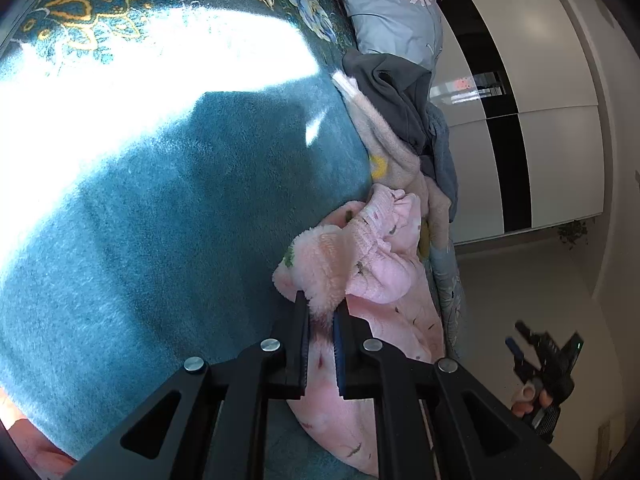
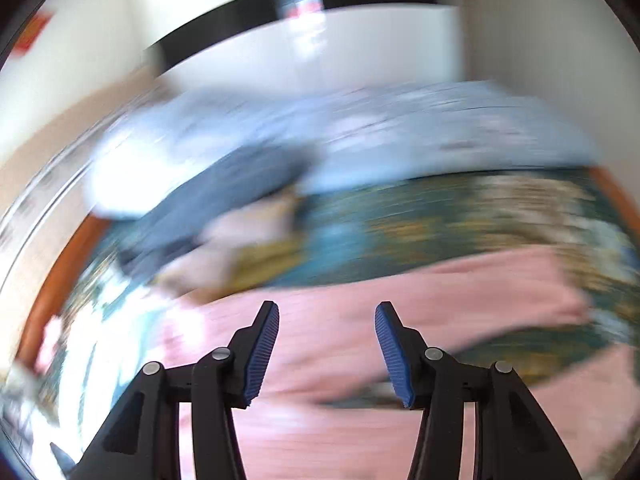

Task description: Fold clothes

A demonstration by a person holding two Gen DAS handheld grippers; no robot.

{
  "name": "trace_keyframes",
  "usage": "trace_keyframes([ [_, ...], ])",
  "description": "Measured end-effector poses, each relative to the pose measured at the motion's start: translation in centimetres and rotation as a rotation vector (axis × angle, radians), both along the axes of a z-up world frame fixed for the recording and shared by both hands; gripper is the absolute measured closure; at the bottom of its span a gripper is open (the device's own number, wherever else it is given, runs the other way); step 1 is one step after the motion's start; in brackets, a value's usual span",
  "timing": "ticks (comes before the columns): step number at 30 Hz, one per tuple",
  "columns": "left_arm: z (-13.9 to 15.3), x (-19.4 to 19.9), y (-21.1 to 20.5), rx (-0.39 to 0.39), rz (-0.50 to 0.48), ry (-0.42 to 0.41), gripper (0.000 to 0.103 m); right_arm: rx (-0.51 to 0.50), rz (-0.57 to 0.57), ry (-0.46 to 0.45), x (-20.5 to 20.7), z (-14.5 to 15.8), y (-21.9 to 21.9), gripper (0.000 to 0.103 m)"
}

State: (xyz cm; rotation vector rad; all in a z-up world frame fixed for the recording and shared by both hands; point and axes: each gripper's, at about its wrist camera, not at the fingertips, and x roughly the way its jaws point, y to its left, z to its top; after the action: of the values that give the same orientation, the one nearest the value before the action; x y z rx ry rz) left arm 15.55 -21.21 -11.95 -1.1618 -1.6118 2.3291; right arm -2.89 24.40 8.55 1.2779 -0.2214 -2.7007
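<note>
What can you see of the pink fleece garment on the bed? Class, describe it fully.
The pink fleece garment is soft and fluffy, pale pink with small dark and green printed motifs. It has a ribbed, gathered band near its top. It lies crumpled along the edge of the teal blanket, beside a heap of other clothes. The left gripper is shut on a fuzzy fold of it. In the blurred right wrist view, pink cloth spreads below the open right gripper, which holds nothing.
</note>
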Motion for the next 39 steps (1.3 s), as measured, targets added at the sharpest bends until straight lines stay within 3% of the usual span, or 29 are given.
trace_keyframes([
  [5, 0.0, -0.4, 0.1, 0.007, -0.023, 0.0, 0.095, 0.051, 0.217, -0.134, -4.3, -7.2, -16.9, 0.049],
  [9, -0.3, -0.7, -0.2, 0.028, -0.03, -0.01, 0.095, 0.191, 0.202, -0.207, -6.5, -12.6, -23.1, 0.049],
  [11, -0.5, -0.9, -0.3, 0.028, -0.038, -0.015, 0.095, 0.174, 0.163, -0.223, -7.1, -14.1, -23.5, 0.049],
  [12, -0.5, -1.0, -0.2, 0.026, -0.04, -0.018, 0.095, 0.147, 0.152, -0.225, -7.2, -14.6, -23.4, 0.055],
  [13, -0.5, -1.1, -0.2, 0.025, -0.042, -0.021, 0.095, 0.126, 0.151, -0.23, -7.4, -15.0, -23.3, 0.078],
  [14, -0.6, -1.2, -0.1, 0.024, -0.043, -0.024, 0.095, 0.118, 0.153, -0.241, -7.6, -15.4, -23.2, 0.092],
  [15, -0.5, -1.2, 0.1, 0.024, -0.045, -0.023, 0.095, 0.116, 0.152, -0.248, -7.6, -15.6, -23.0, 0.098],
  [21, 0.7, -0.8, 0.8, 0.014, -0.062, 0.022, 0.095, 0.021, 0.158, -0.149, -5.9, -13.1, -18.7, 0.099],
  [27, 0.3, -1.0, 1.8, 0.003, -0.096, -0.009, 0.095, 0.034, 0.106, -0.252, -6.2, -16.1, -15.1, 0.098],
  [30, 0.0, -1.0, 2.0, -0.001, -0.105, -0.029, 0.095, 0.041, 0.121, -0.244, -6.5, -16.2, -15.3, 0.095],
  [35, -0.4, -0.8, 1.7, 0.007, -0.104, -0.041, 0.095, 0.134, 0.157, -0.175, -6.8, -13.0, -17.6, 0.095],
  [38, -0.4, -0.9, 1.9, 0.008, -0.11, -0.044, 0.095, 0.182, 0.188, -0.113, -7.0, -10.8, -20.1, 0.085],
  [39, -0.5, -1.0, 2.1, 0.007, -0.111, -0.044, 0.094, 0.192, 0.214, -0.107, -7.2, -10.4, -21.4, 0.077],
])
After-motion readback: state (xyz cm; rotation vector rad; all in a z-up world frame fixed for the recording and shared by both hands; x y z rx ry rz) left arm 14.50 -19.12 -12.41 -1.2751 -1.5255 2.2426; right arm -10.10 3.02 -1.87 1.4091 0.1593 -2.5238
